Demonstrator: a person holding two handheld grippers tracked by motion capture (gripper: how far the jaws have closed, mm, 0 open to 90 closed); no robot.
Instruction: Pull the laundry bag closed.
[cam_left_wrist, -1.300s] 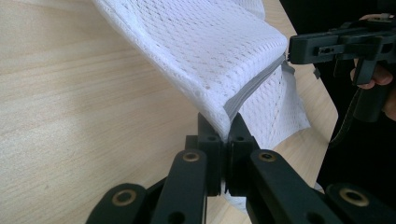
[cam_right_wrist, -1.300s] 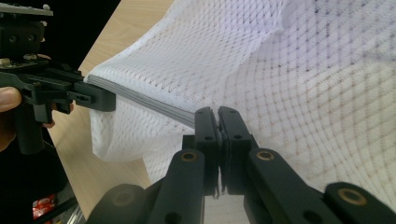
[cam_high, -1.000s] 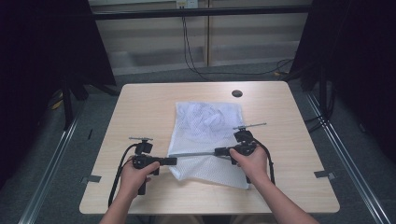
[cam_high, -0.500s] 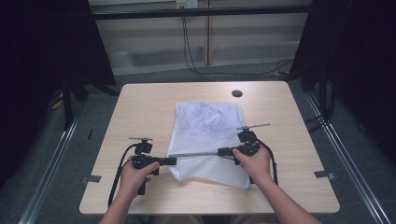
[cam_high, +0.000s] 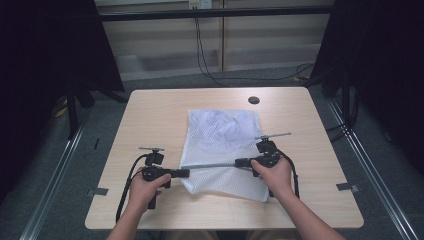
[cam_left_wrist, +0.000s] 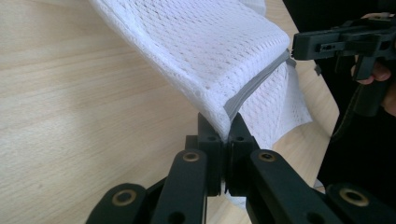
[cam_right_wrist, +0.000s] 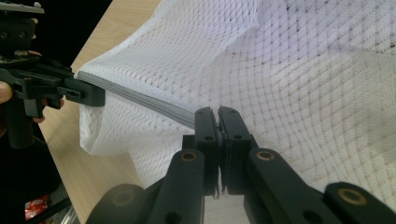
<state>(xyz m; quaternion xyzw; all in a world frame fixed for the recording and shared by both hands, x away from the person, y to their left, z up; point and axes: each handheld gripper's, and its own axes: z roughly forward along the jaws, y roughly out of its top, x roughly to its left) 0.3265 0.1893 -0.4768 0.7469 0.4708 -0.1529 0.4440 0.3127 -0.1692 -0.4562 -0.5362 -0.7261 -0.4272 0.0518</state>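
A white mesh bag (cam_high: 222, 145) with a grey trim band (cam_high: 212, 165) lies on the wooden table (cam_high: 150, 115). My left gripper (cam_high: 186, 173) is shut on the band's left end, seen up close as my left gripper (cam_left_wrist: 227, 133) pinching mesh bag (cam_left_wrist: 210, 46) and trim band (cam_left_wrist: 254, 86). My right gripper (cam_high: 239, 162) is shut on the band's right end; my right gripper (cam_right_wrist: 217, 116) clamps the trim band (cam_right_wrist: 140, 100) where it meets the mesh bag (cam_right_wrist: 303, 84). The band is stretched taut and raised a little between the two grippers.
A dark round grommet (cam_high: 254, 100) sits in the table near its far edge. Bare tabletop lies left and right of the bag. Metal floor rails (cam_high: 55, 170) run beside the table, and cables (cam_high: 200, 55) hang at the back.
My right gripper has shifted slightly right and up the table, pulling the grey band tighter. The left gripper has stayed put.
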